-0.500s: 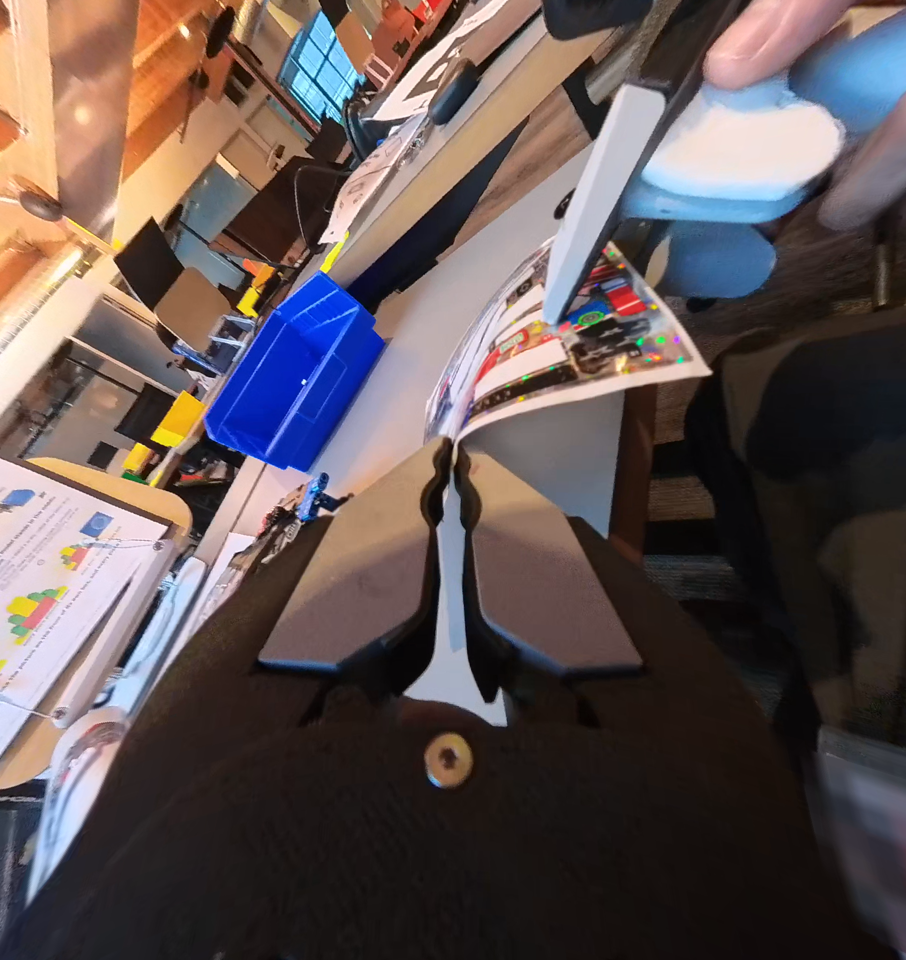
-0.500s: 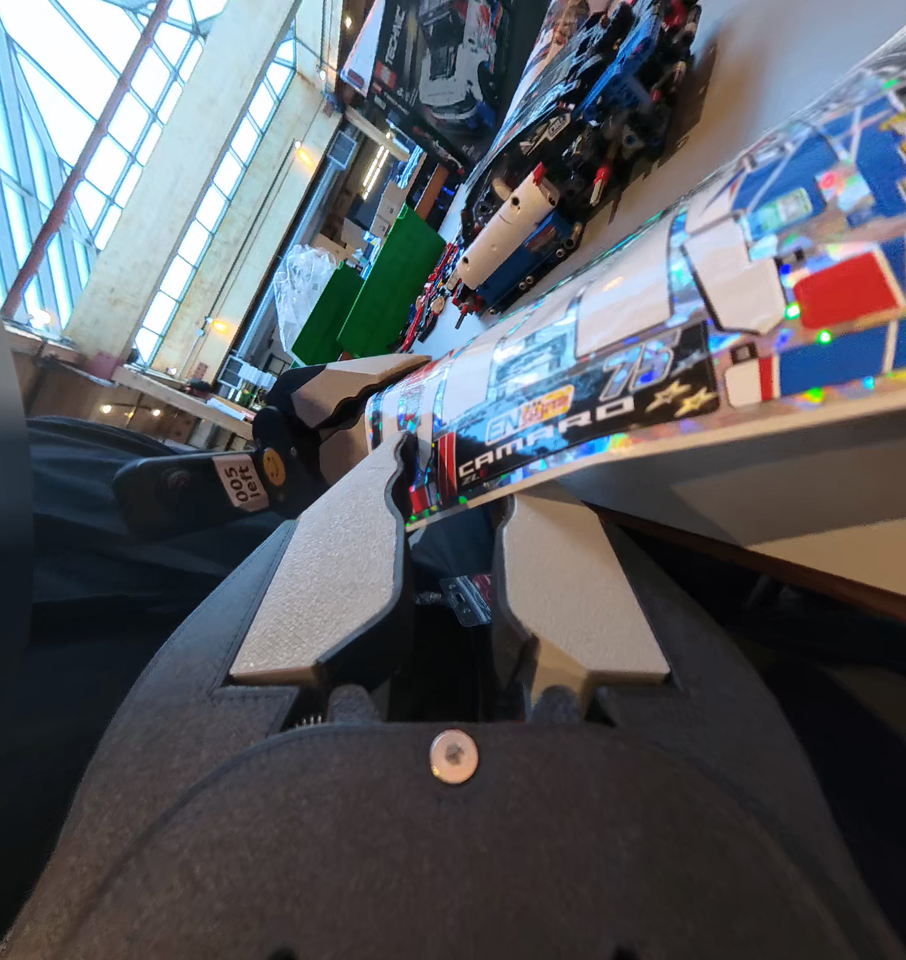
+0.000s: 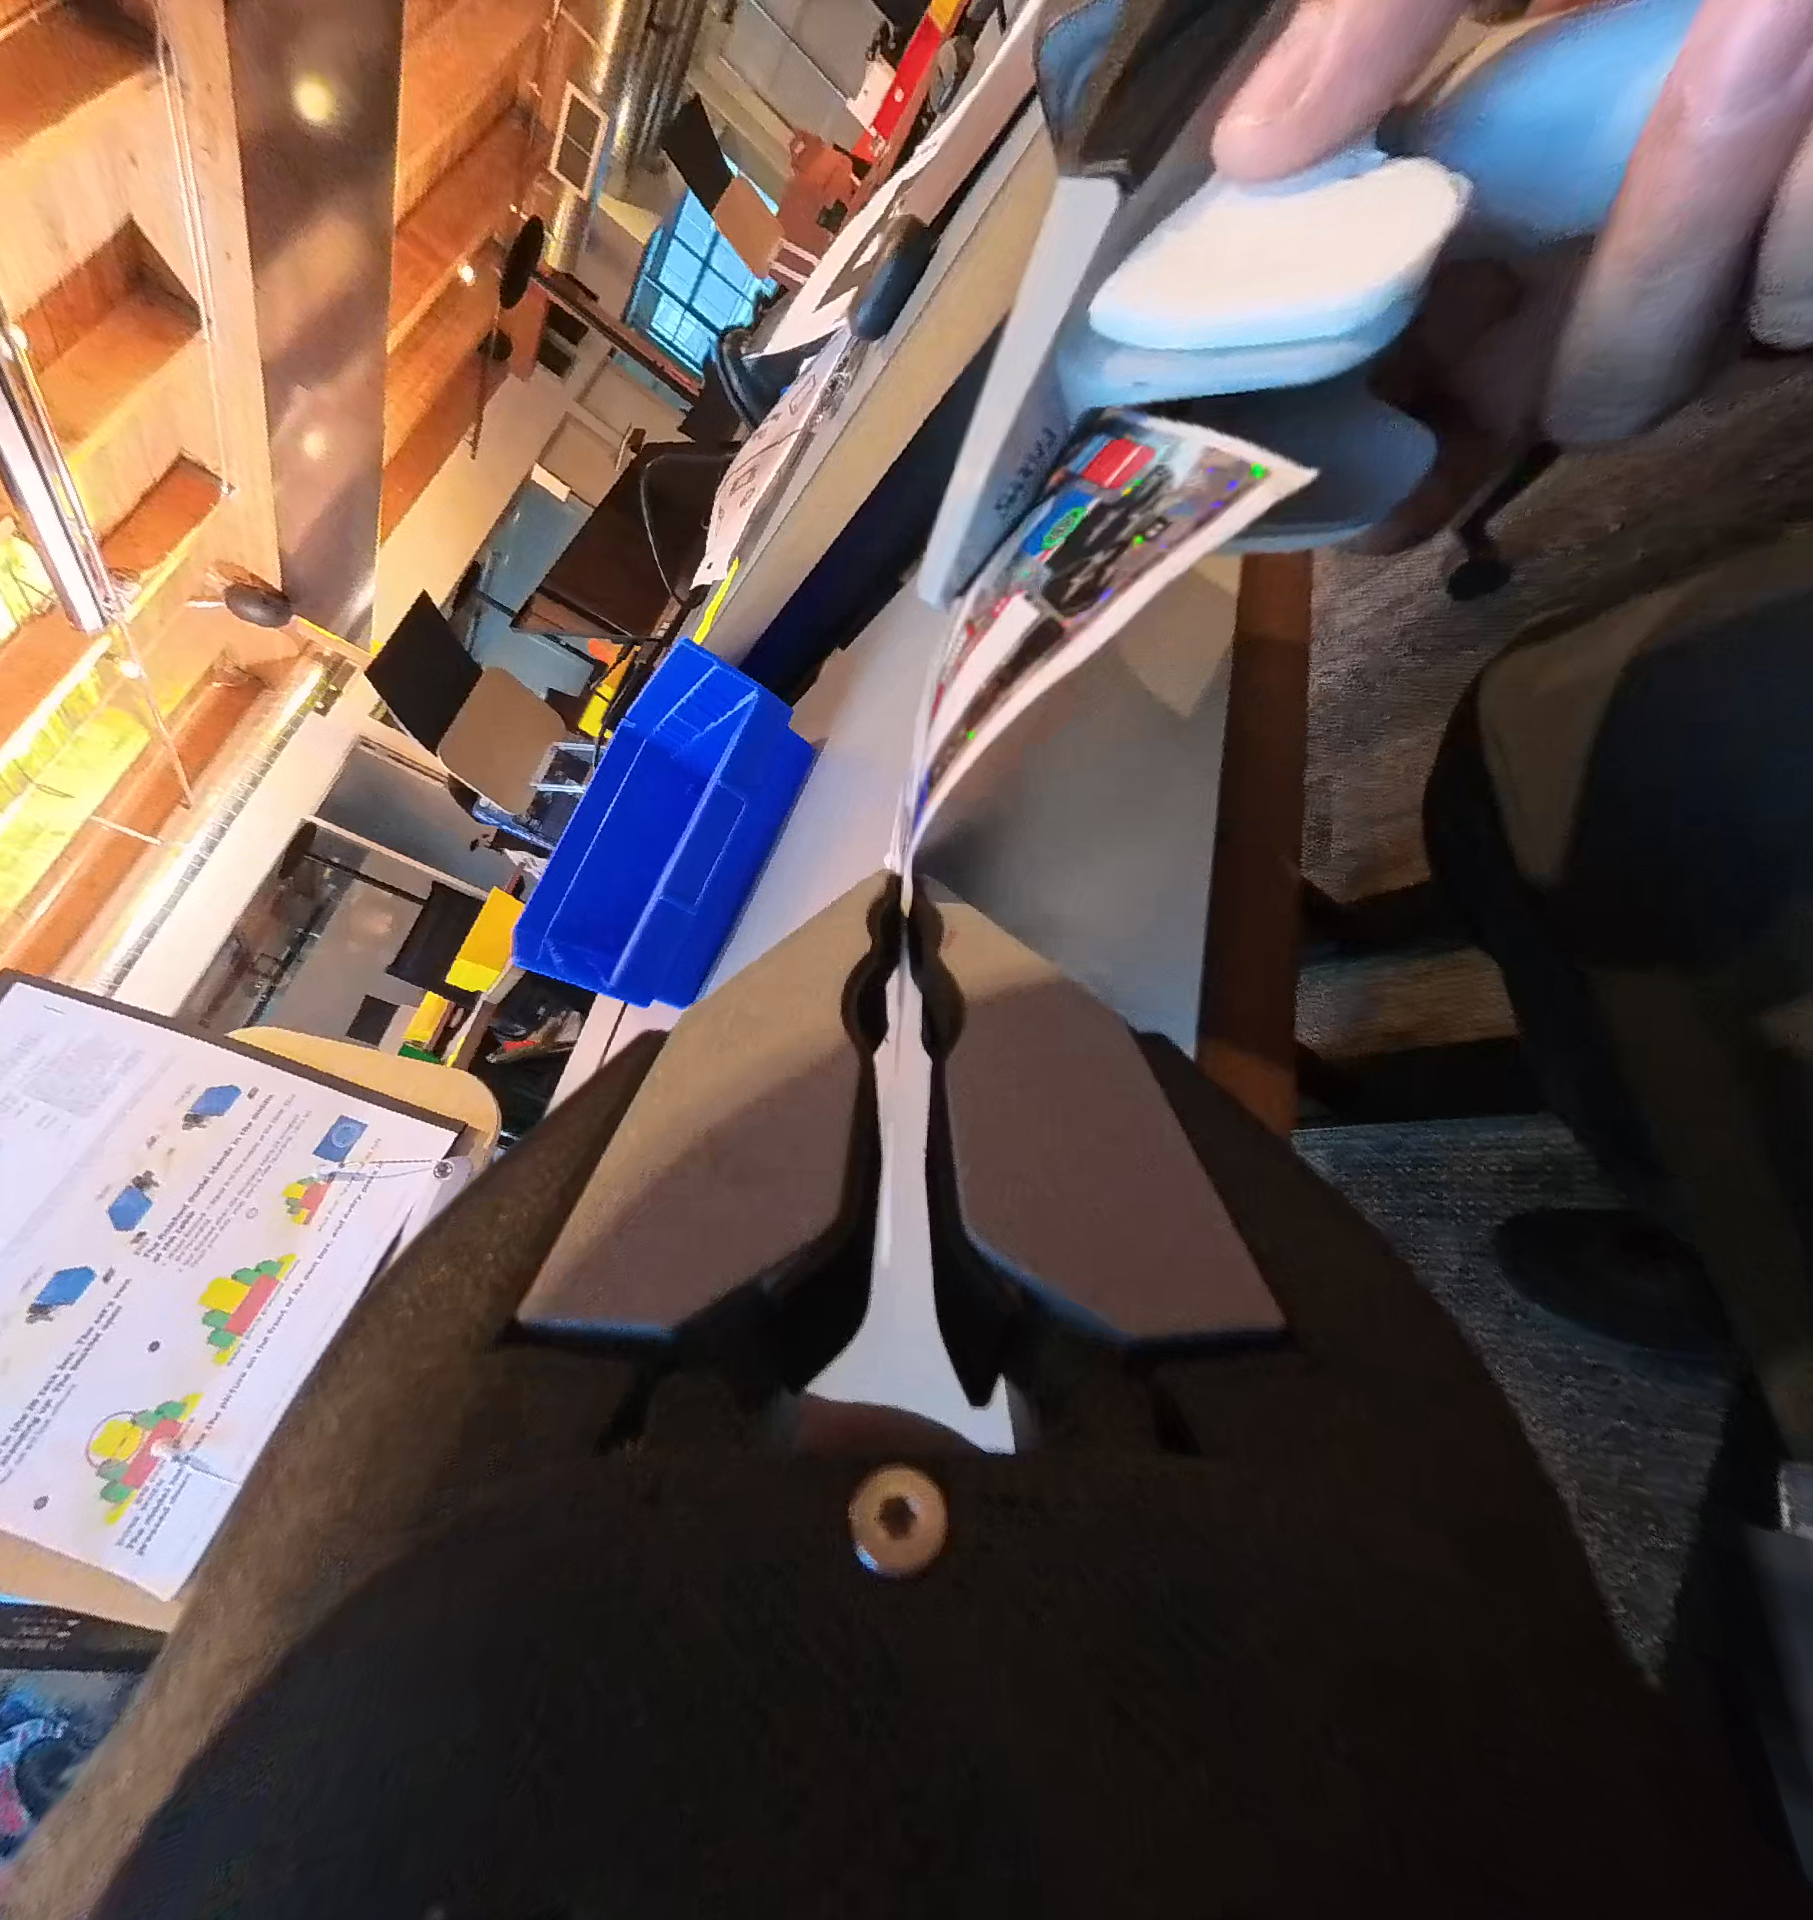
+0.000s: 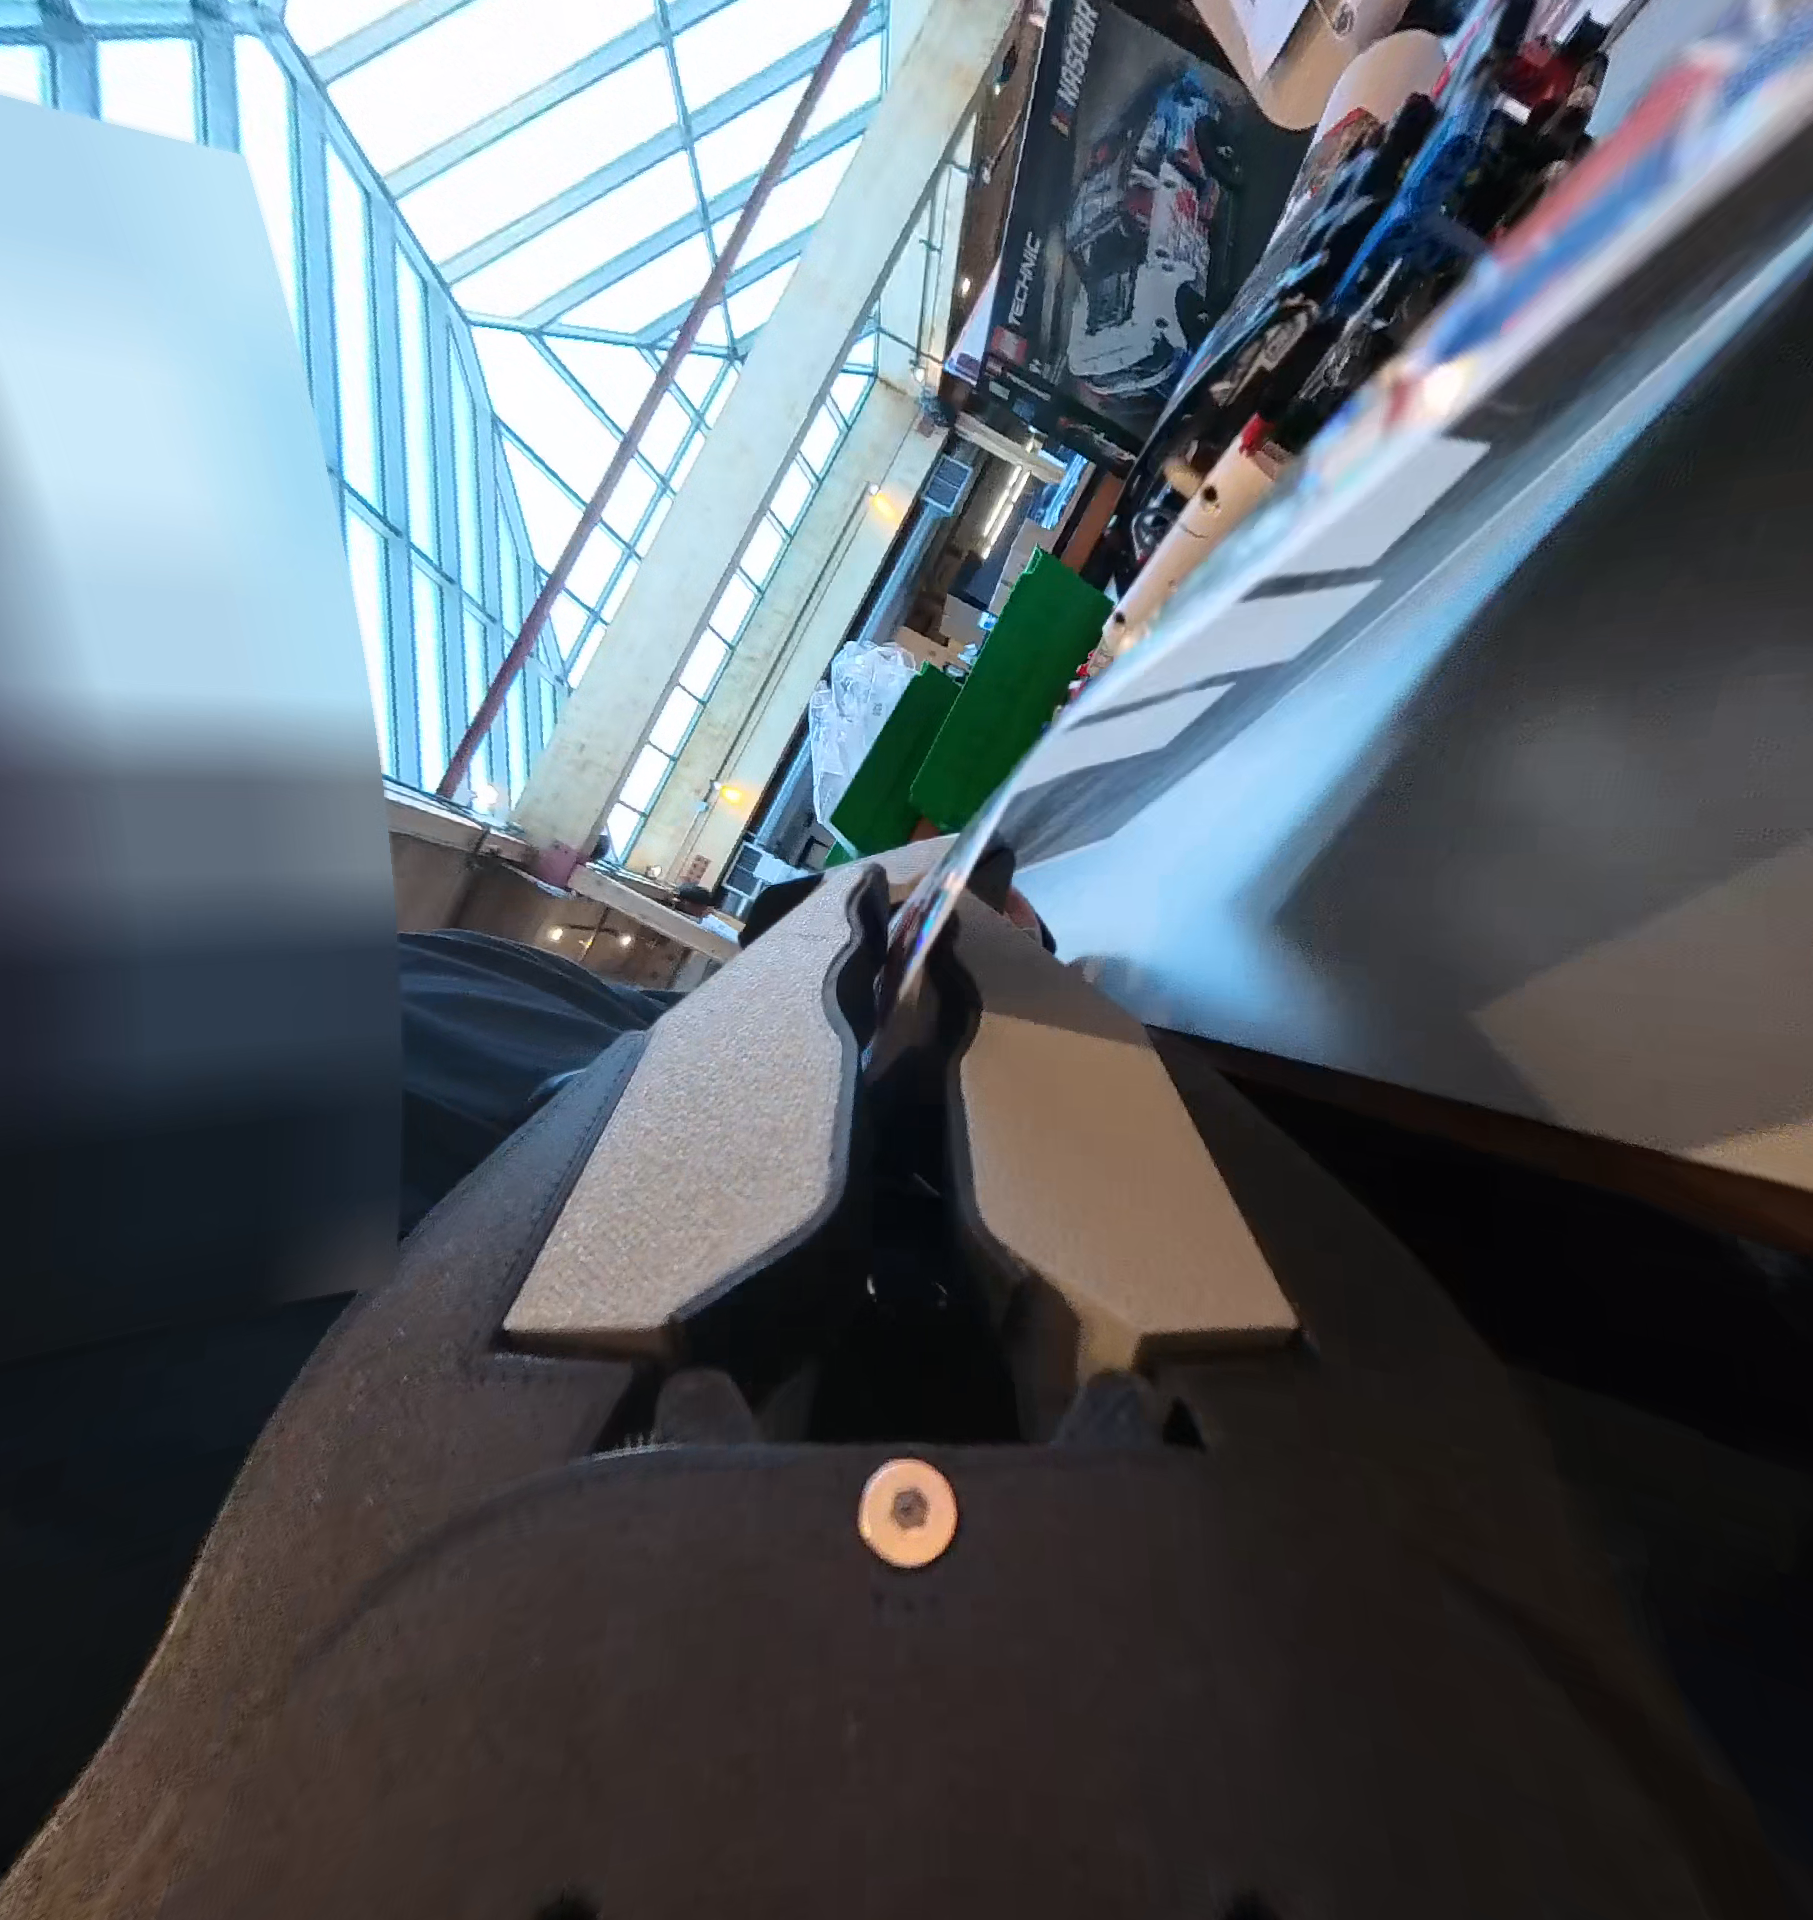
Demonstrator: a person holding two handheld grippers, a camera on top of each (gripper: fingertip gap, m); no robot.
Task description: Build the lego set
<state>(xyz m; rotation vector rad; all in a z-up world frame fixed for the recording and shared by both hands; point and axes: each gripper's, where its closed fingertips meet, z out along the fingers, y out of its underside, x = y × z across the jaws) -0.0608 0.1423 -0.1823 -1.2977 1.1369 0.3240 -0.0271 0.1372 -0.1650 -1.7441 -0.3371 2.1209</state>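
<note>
The grey table (image 3: 1089,831) runs away from the near edge, with a blue bin (image 3: 663,842) standing on it at the far left and, in the right wrist view, a partly built dark-and-blue lego model (image 4: 1401,208) lying well beyond the sheet, a printed set box (image 4: 1099,239) propped behind it. The task's thing in hand is the glossy sticker sheet (image 3: 1068,592), held off the table's near edge and stretched between both tools. What changed in the last half second: the right gripper (image 4: 917,935), which was spread around the sheet's edge, has pressed together on it — so the sheet is now pinched at both ends, the left gripper (image 3: 897,914) clamped on its near end. My reading is that the sheet is now steady enough to start peeling a sticker. Box, sheet and the illustrated instruction page (image 3: 154,1268) at near left all carry print, which I leave unread.
</note>
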